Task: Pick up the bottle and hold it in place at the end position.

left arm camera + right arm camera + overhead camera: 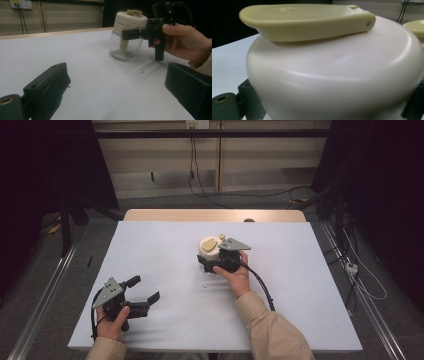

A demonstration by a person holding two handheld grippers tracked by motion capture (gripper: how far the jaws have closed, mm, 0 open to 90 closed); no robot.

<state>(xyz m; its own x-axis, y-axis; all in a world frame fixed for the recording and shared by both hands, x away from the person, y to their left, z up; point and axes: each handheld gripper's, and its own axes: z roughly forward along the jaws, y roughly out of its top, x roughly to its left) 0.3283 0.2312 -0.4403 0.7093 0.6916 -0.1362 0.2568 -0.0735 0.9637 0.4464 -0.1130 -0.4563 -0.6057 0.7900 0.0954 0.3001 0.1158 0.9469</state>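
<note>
A clear glass jar (208, 254) (125, 47) stands upright near the middle of the white table. It has a cream lid (130, 21) (332, 70) with a yellowish lever (307, 21) lying flat on top. My right gripper (206, 262) (127, 32) (327, 105) reaches in from the right, one jaw on each side of the lid and pressed against it. My left gripper (146, 288) (116, 87) rests low at the table's front left. It stands wide open with nothing between its jaws, pointing toward the jar.
The white table top (280, 310) has a wooden strip (175, 215) along its far edge. A small speck (205, 286) (142, 71) lies just in front of the jar. Cables (360, 275) and metal rails (45, 290) run on the floor beside the table.
</note>
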